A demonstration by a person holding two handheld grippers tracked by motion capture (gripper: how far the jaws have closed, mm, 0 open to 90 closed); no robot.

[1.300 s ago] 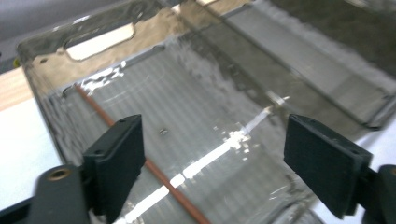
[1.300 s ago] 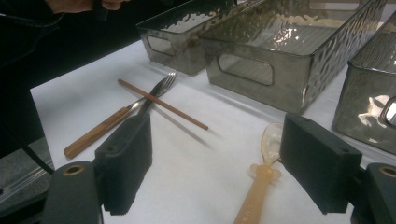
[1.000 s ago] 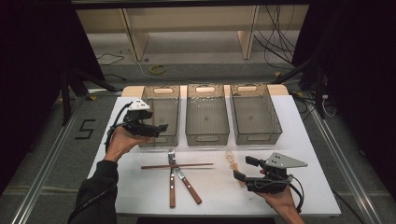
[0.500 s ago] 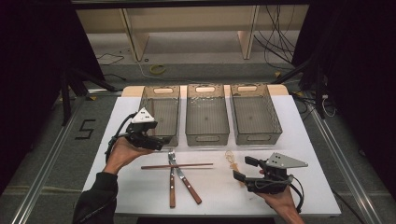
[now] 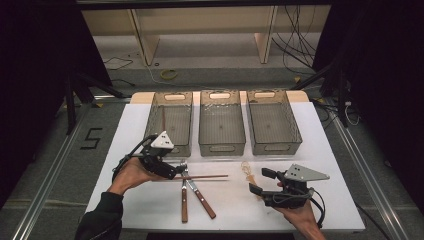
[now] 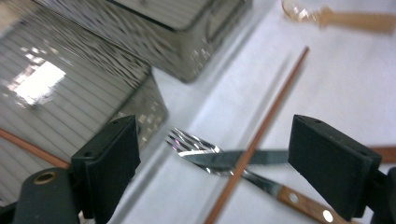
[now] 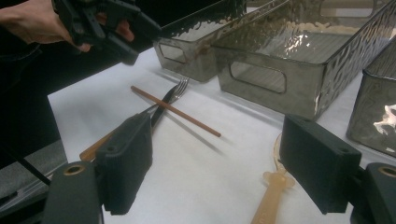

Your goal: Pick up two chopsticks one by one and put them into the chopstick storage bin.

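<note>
Left gripper sits over the white surface, just in front of the leftmost of three clear bins. Its fingers stand wide apart and hold nothing. In the left gripper view, the brown chopstick runs diagonally between them, crossing over the fork and the knife, which lie crossed on the surface. The fork tines point toward the bin wall. A second chopstick lies inside that leftmost bin.

Right gripper is held low at the near right of the surface, well apart from the left one. Its fingers are also wide apart and empty. In the right gripper view, a pale translucent spoon lies on the surface between them, handle toward the camera. Whether either finger touches it cannot be told.

Middle bin and right bin stand side by side behind the cutlery.
</note>
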